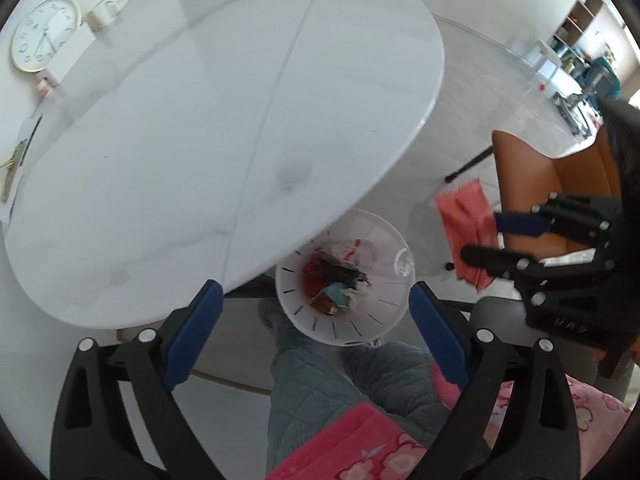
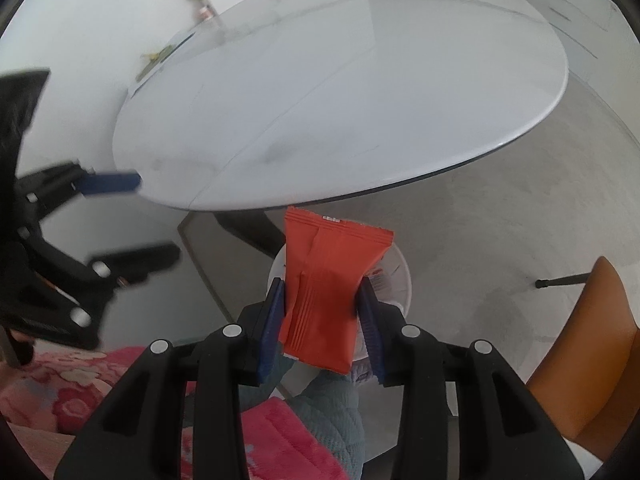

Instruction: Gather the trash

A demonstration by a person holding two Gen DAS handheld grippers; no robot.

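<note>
While right tongs (image 2: pixel 322 312) grip wrapper (image 2: pixel 328 280), table (image 2: pixel 360 100) overhangs bin (image 2: pixel 402 280)

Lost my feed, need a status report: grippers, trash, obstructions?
Left gripper open, empty, above trash bin. Right gripper shut on orange wrapper, over bin. Nothing in the way.

White oval table (image 1: pixel 224 128) fills the upper left and centre of the left wrist view; its glossy top carries nothing legible. Pale floor (image 1: pixel 472 92) extends to the right. On the floor, at lower centre beside the table edge, stands a white bin (image 1: pixel 384 312) holding mixed wrappers (image 1: pixel 336 280).
</note>
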